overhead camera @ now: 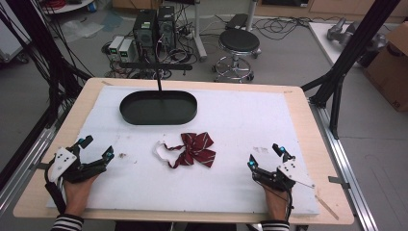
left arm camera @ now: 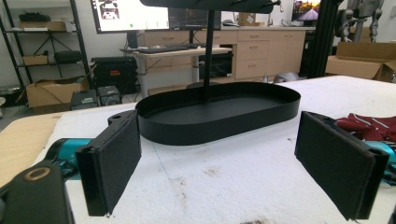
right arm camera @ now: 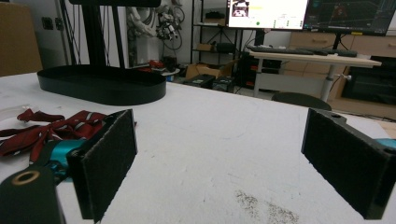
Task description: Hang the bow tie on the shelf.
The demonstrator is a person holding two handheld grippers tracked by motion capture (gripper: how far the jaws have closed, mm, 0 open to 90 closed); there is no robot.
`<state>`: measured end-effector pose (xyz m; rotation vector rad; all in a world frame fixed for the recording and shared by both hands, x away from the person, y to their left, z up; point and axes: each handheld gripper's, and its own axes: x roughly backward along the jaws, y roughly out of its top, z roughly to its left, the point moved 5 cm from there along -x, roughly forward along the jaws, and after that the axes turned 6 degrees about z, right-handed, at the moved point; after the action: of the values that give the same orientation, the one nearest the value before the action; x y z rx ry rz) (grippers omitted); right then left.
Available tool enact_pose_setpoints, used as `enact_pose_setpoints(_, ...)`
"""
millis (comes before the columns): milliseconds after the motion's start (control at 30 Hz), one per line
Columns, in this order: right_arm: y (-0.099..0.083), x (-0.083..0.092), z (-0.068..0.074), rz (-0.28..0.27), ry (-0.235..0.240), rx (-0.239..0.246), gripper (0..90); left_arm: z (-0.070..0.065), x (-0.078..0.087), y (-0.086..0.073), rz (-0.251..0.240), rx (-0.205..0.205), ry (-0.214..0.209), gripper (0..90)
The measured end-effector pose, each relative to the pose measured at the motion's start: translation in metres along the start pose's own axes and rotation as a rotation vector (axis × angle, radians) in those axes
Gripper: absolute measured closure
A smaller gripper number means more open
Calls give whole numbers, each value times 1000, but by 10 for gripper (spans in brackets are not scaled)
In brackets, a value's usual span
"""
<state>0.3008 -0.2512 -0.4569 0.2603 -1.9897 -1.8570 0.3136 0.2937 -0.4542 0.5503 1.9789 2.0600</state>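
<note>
Now, nearest you: your left gripper (overhead camera: 96,147) rests on the white pad (overhead camera: 240,192) at the near left corner, jaws spread wide with nothing between them; in the left gripper view the two black pads (left arm camera: 114,161) stand far apart over bare, lightly stained foam. Your right gripper (overhead camera: 265,155) sits at the near right, its jaws likewise spread and empty; the right gripper view shows a dark smudge on the pad between them. Both of your hands lie at the table's near edge, striped cuffs just visible. Between the two grippers, a little farther out and near the pad's middle, lies the bow tie (overhead camera: 196,149), dark red with pale stripes, flat on the pad, with its white strap (overhead camera: 161,150) curled to its left. It touches neither gripper; it sits well apart from each, roughly midway. The right gripper view catches it low at the left, the left gripper view at the right edge. Beyond the bow tie stands the black oval tray (overhead camera: 159,108), a thin black post (overhead camera: 159,83) rising from its middle. Past the wooden table (overhead camera: 298,103): a stool (overhead camera: 239,43), computer boxes (overhead camera: 154,29), cables on the floor.
</note>
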Motion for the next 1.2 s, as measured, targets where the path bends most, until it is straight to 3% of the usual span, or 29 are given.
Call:
enact_pose_setpoints(333, 0, 0, 0, -2, -2, 6, 94, -2, -4, 6, 48, 8, -23, 136)
enact_pose_setpoints(567, 0, 0, 0, -1, -2, 7, 95, -12, -11, 19, 109, -37, -66, 136)
enact_pose_setpoints(867, 0, 0, 0, -1, -1, 5, 94, -35, -38, 39, 317, -81, -180, 139)
enact_pose_setpoints(1200, 0, 0, 0, -1, -1, 7, 94, -64, -67, 55, 549, -154, -268, 178)
